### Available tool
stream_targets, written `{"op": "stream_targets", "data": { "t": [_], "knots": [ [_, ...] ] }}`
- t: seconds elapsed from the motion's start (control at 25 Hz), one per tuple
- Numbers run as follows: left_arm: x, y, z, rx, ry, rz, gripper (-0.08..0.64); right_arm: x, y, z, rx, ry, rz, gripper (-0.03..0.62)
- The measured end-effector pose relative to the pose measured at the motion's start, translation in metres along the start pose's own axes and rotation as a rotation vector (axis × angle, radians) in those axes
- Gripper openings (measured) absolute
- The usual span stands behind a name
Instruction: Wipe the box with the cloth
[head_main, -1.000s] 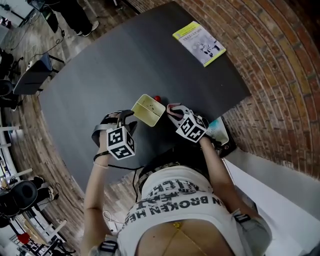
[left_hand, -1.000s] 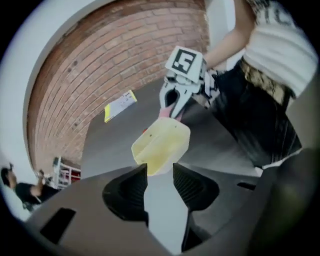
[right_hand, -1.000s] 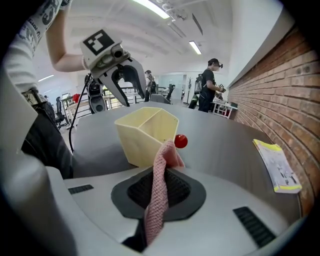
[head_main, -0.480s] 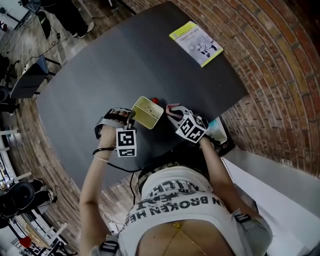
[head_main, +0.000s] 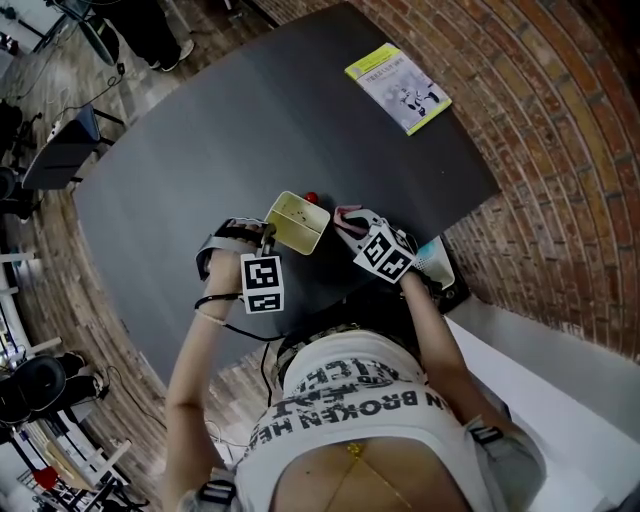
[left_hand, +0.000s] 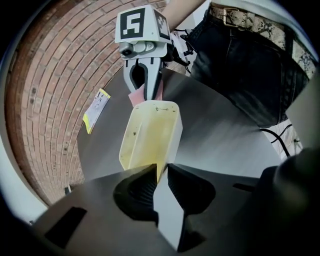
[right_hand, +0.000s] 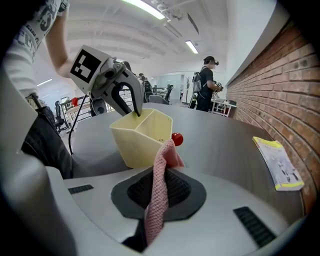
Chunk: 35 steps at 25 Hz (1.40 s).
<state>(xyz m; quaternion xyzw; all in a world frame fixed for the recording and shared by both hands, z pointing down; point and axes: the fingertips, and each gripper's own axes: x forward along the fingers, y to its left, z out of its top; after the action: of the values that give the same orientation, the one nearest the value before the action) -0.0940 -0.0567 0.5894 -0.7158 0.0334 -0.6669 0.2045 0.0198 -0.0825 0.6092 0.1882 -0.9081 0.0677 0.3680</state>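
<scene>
Table: dark grey tabletop (head_main: 220, 140), brick floor around it.
Left gripper: left gripper (left_hand: 160, 169) stands at the box's 8 o'clock in the head view, pointing steeply down. Its jaws have just been closing and now pinch the box's near wall between the pads.
Box: pale yellow open plastic box (head_main: 298, 222) stands on the tabletop close to the person's edge, opening upward.
Ball: small red ball (head_main: 311, 198) sits at the box's 1 o'clock, just beside it.
Right gripper: right gripper (right_hand: 161, 172) is at the box's 3 o'clock, clamped on the pink knitted cloth (right_hand: 156, 200). The cloth's free end pokes out toward the box; contact unclear.
Booklet: yellow-green booklet (head_main: 398, 87) lies flat, far off at 1 o'clock.
</scene>
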Motion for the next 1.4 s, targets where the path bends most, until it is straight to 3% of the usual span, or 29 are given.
{"op": "stream_targets", "data": {
  "t": [0.24,0.48,0.68,0.88,1.0,1.16,1.4],
  "knots": [
    [-0.009,-0.013,0.02,-0.133,-0.089,-0.051,0.043,-0.002,-0.012,0.0,0.022,-0.025,-0.014,0.017],
    [-0.013,-0.017,0.043,-0.334,-0.19,-0.089,0.031,0.002,-0.022,0.007,-0.028,-0.031,0.019,0.017],
    [-0.013,-0.014,0.047,-0.427,-0.225,-0.1,0.031,0.01,-0.029,0.013,-0.096,-0.017,0.058,0.017],
    [-0.008,-0.015,0.048,-0.446,-0.234,-0.156,0.031,0.023,-0.031,0.015,-0.184,0.012,0.108,0.018],
    [-0.001,-0.017,0.053,-0.413,-0.229,-0.17,0.026,0.027,-0.033,0.019,-0.188,0.009,0.118,0.017],
    [-0.001,-0.016,0.052,-0.454,-0.275,-0.182,0.021,0.028,-0.032,0.025,-0.189,-0.012,0.128,0.018],
    [-0.001,-0.014,0.051,-0.457,-0.287,-0.195,0.02,0.028,-0.03,0.024,-0.204,-0.02,0.139,0.017]
  ]
}}
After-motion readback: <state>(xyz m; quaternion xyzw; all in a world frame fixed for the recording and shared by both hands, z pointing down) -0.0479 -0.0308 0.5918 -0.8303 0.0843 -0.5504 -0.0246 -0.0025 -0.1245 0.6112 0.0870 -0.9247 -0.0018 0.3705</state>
